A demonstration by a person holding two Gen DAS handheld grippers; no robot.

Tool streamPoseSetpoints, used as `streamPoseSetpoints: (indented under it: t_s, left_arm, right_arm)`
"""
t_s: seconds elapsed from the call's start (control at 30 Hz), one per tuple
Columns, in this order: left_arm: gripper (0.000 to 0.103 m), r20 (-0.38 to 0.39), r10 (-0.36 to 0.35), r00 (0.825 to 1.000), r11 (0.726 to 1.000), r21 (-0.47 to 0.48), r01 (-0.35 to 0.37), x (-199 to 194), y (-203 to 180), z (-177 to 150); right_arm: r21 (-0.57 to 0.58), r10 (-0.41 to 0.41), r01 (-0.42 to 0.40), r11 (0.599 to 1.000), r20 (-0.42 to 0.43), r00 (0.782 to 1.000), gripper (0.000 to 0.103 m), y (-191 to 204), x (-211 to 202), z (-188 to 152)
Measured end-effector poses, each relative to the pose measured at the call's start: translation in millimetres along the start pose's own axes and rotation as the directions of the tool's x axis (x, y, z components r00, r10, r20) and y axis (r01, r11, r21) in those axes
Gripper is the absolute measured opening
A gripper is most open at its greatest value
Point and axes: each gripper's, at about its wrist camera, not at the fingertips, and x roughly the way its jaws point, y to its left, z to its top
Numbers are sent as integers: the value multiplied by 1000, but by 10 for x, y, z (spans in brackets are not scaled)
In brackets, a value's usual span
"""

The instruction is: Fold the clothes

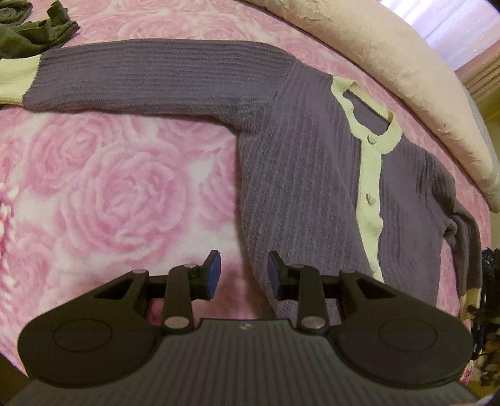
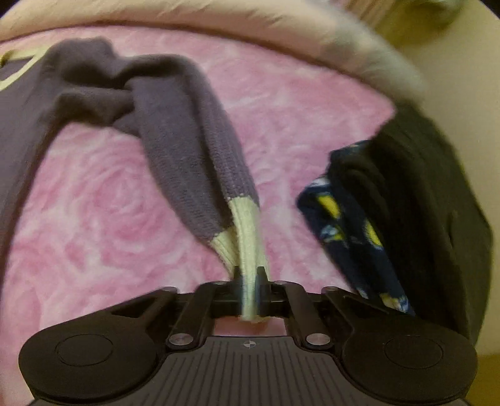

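Purple knit, trimmed in cream, is the garment being folded: a cardigan [image 1: 300,175] lying flat, front up, on a pink rose-print blanket [image 1: 118,193].

Left wrist view, near to far: the left gripper [image 1: 244,274] hovers over the blanket with its blue-padded fingers [image 1: 214,274] spread apart, holding nothing. The cardigan's lower side edge lies just beyond and between them. Farther on, a cream button band [image 1: 370,200] runs up the cardigan's middle to the neckline. One sleeve [image 1: 150,84] stretches straight out to the left, ending in a cream cuff [image 1: 17,79]. A dark green garment [image 1: 29,29] is bunched at the far left corner. A pale pillow [image 1: 390,62] lies along the far edge.

Right wrist view, blurred: the right gripper [image 2: 249,281] pinches the other sleeve's cream cuff [image 2: 247,237] between its closed fingers. That sleeve [image 2: 187,140] runs away, twisted, to the cardigan's shoulder. To the right sits a pile of dark clothes [image 2: 415,203], with navy patterned fabric [image 2: 340,225] on its near side.
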Motion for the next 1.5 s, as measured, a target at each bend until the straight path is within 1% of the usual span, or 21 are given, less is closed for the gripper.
streamPoseSetpoints:
  t_s: [0.07, 0.17, 0.27, 0.3, 0.37, 0.4, 0.43, 0.53, 0.57, 0.63, 0.73, 0.87, 0.97, 1.07, 1.13, 1.17, 1.2, 1.23, 1.3, 1.4, 1.5]
  left_arm:
    - [27, 8, 8, 1000, 1000, -5, -8, -28, -8, 0]
    - [27, 24, 19, 1000, 1000, -15, -19, -65, -4, 13]
    - [27, 41, 22, 999, 1000, -22, -21, -83, 15, 28]
    - [27, 45, 22, 999, 1000, -22, -21, -77, 24, 21]
    - [27, 42, 25, 999, 999, -26, -24, -65, 63, -22]
    - [27, 36, 24, 999, 999, -31, -23, -59, 97, -62]
    - [27, 29, 23, 999, 999, -37, -22, -52, 141, -114]
    - [28, 4, 18, 1000, 998, -60, -17, -34, 283, -274]
    - [28, -5, 12, 1000, 997, -76, -13, -34, 348, -344]
    - [28, -16, -17, 1000, 994, -112, 15, -37, 448, -486]
    - [29, -27, -70, 997, 985, -157, 65, 17, 503, -674]
    - [31, -34, -145, 989, 970, -201, 135, 173, 470, -900]
    - [32, -37, -201, 979, 954, -234, 187, 290, 444, -1068]
    - [42, -5, -242, 970, 940, -247, 233, 386, 360, -1161]
    - [40, 21, -277, 961, 929, -248, 274, 429, 270, -1140]
    - [32, 16, -303, 953, 921, -253, 298, 465, 232, -1123]
    - [18, 3, -337, 941, 910, -256, 327, 510, 190, -1104]
    - [3, -6, -359, 933, 904, -250, 346, 533, 148, -1083]
    - [2, -3, -369, 929, 909, -211, 360, 488, 73, -1031]
    - [2, 84, -369, 926, 914, -151, 378, 15, 98, -984]
    - [2, 203, -379, 903, 913, -74, 400, -906, 243, -928]
  right_arm:
    - [-11, 45, -45, 999, 36, 998, 4, -186, -193, 141]
    - [111, 97, -111, 988, 127, 987, 4, -751, -576, 430]
    - [376, -32, -1, 927, 83, 996, 5, -1424, -556, 735]
    - [446, -78, 43, 894, 60, 995, 10, -1610, -537, 818]
    - [510, -186, 153, 847, 14, 983, 40, -1739, -443, 865]
    - [520, -180, 135, 843, 36, 983, 61, -1684, -452, 826]
    - [525, -104, 49, 849, 76, 992, 64, -1562, -474, 742]
    - [534, 164, -223, 815, 156, 974, 64, -1066, -490, 381]
    - [540, 270, -316, 780, 165, 949, 64, -842, -472, 210]
    - [547, 464, -478, 687, 176, 868, 63, -382, -436, -135]
    - [581, 641, -570, 580, 106, 760, 63, 413, -392, -709]
    - [658, 739, -572, 490, 34, 672, 63, 1108, -365, -1278]
    - [681, 729, -557, 475, 51, 683, 63, 1303, -405, -1474]
    - [695, 721, -559, 453, 84, 688, 63, 1335, -381, -1446]
    - [679, 726, -572, 461, 82, 682, 62, 1389, -385, -1390]
    - [665, 732, -582, 469, 76, 677, 56, 1417, -381, -1361]
    - [654, 735, -586, 479, 68, 675, 31, 1446, -381, -1341]
    - [650, 729, -577, 494, 50, 682, 14, 1481, -392, -1350]
    - [653, 726, -571, 498, 46, 686, 8, 1489, -432, -1367]
    - [656, 755, -606, 450, 83, 650, 7, 1385, -611, -1350]
    - [657, 789, -648, 385, 130, 601, 6, 1242, -827, -1327]
